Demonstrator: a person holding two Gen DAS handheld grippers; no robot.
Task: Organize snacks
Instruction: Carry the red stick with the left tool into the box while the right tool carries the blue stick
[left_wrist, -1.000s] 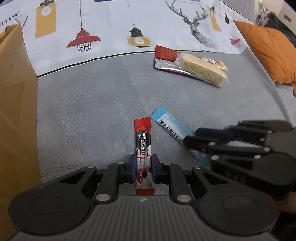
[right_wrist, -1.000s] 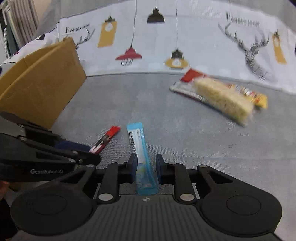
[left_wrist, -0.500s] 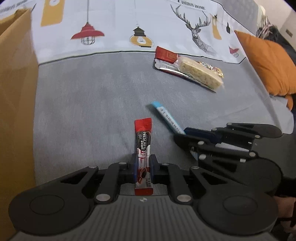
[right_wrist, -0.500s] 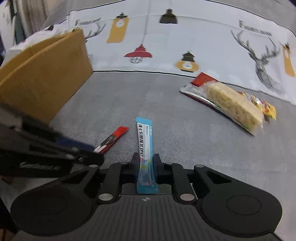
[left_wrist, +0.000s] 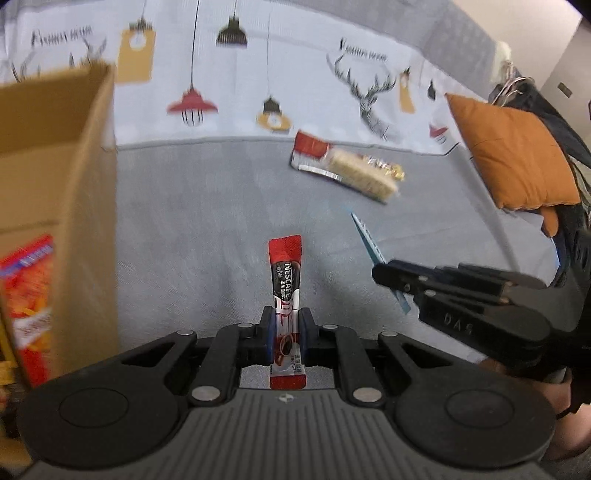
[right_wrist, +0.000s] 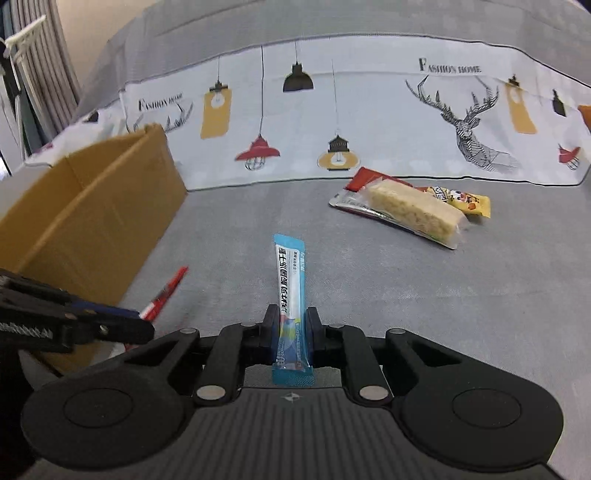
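Left wrist view shows the left gripper with its fingers clamped narrow on a red Nescafe stick, which stands at 12 o'clock off the grey bed cover. Only this view looks into the cardboard box at 9 o'clock, where a red-orange snack bag lies, and catches the orange cushion at 2 o'clock. Right wrist view shows the right gripper, fingers pinched on a blue stick. It alone gives the yellow packet sharply, behind the pale snack bar at 1 o'clock.
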